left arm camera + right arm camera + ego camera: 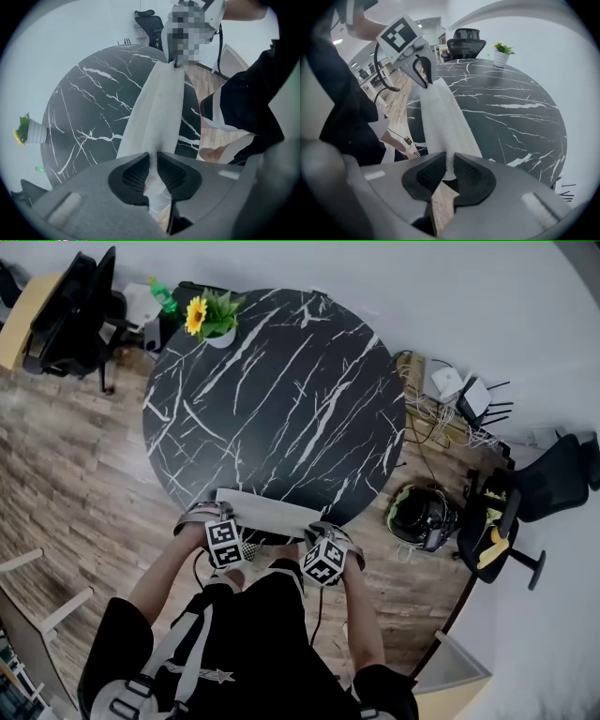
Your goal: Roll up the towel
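Head view: the white towel (267, 512) is a long folded strip stretched across the near edge of the round black marble desk (281, 390). The left tool (153, 172) is clamped on one end, its pads pressing the cloth. The right tool (451, 174) pinches the other end likewise. A potted sunflower (211, 320) stands at the desk's far rim, well apart.
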Available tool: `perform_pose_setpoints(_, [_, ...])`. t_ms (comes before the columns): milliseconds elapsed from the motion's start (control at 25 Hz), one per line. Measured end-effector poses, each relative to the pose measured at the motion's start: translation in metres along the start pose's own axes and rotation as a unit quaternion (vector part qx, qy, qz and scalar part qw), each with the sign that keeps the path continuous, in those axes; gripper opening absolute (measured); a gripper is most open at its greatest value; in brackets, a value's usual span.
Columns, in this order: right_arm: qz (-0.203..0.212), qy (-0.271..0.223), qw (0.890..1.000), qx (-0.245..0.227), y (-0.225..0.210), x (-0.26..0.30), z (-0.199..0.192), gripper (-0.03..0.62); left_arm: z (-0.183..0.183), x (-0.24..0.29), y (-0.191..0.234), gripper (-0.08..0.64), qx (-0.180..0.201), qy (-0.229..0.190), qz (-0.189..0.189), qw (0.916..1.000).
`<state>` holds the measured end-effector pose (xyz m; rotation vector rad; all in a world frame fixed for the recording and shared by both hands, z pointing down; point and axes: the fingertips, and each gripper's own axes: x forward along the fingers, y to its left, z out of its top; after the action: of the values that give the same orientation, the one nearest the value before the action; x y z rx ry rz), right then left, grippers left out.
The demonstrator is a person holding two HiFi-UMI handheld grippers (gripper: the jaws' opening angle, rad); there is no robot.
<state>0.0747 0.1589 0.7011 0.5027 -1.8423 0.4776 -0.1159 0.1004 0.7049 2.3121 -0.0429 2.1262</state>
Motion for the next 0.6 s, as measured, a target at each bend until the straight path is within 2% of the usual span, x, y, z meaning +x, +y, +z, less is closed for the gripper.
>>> perform_pose_setpoints(200, [0.004,-0.006,1.0,0.004,-0.002,0.0,0.001,0.061,0.0,0.0,0.001,0.07,-0.003,-0.005,-0.005,1.0])
perform_pose_setpoints(320, [-0.002,-0.005,1.0,-0.001,-0.001,0.001,0.0,0.063,0.001,-0.001,0.004,0.091,0.001,-0.014,0.017,0.9998])
perform_pose_setpoints(600, [-0.086,-0.02,0.996,-0.031,-0.007,-0.004,0.001,0.117,-0.004,-0.01,0.024,0.258,-0.041,-0.048,0.086,0.9942])
